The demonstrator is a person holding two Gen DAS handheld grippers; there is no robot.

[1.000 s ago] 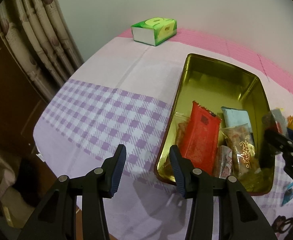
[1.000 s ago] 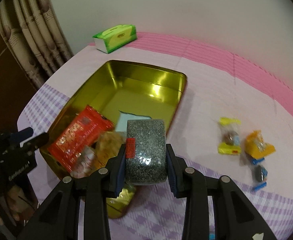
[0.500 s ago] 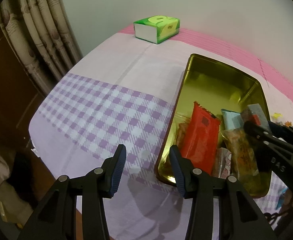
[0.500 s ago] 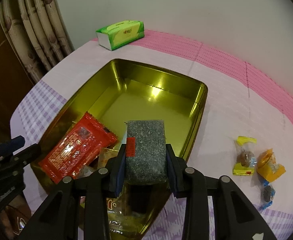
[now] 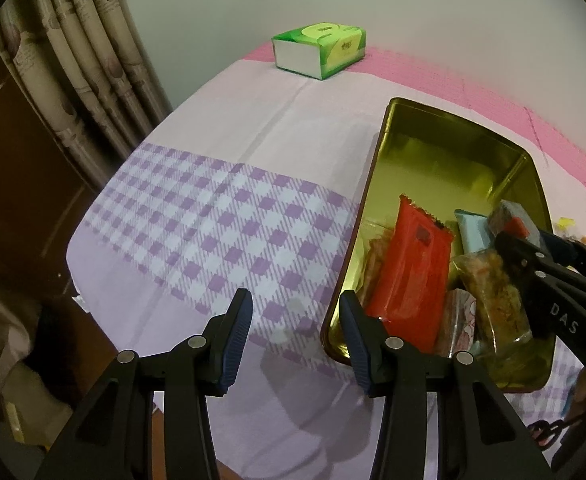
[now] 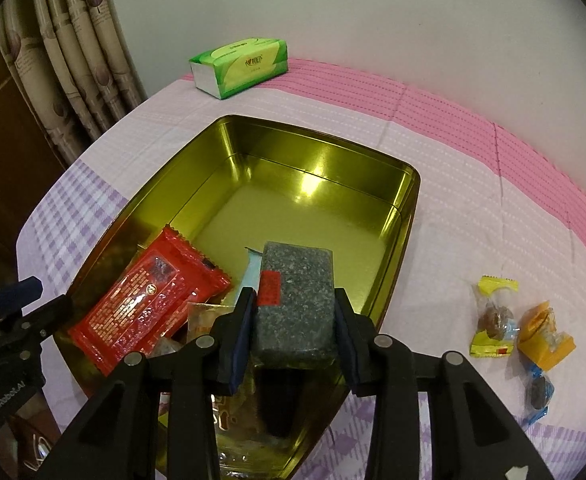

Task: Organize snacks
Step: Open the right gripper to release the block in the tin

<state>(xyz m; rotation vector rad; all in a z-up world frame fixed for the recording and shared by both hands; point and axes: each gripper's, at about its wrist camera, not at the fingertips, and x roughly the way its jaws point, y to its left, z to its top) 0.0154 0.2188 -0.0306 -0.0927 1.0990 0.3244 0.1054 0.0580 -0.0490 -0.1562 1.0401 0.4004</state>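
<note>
right gripper (image 6: 293, 330) jaws just easing open around grey speckled snack block (image 6: 295, 304), now low over gold tin (image 6: 317, 148) beside red packet (image 6: 149, 300); release looks underway. left gripper (image 5: 295, 338) idle, half open, empty

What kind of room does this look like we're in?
Probably a room in a home: a table under a checked purple and pink tablecloth, patterned curtains at the side, and a green tissue pack by the wall.
</note>
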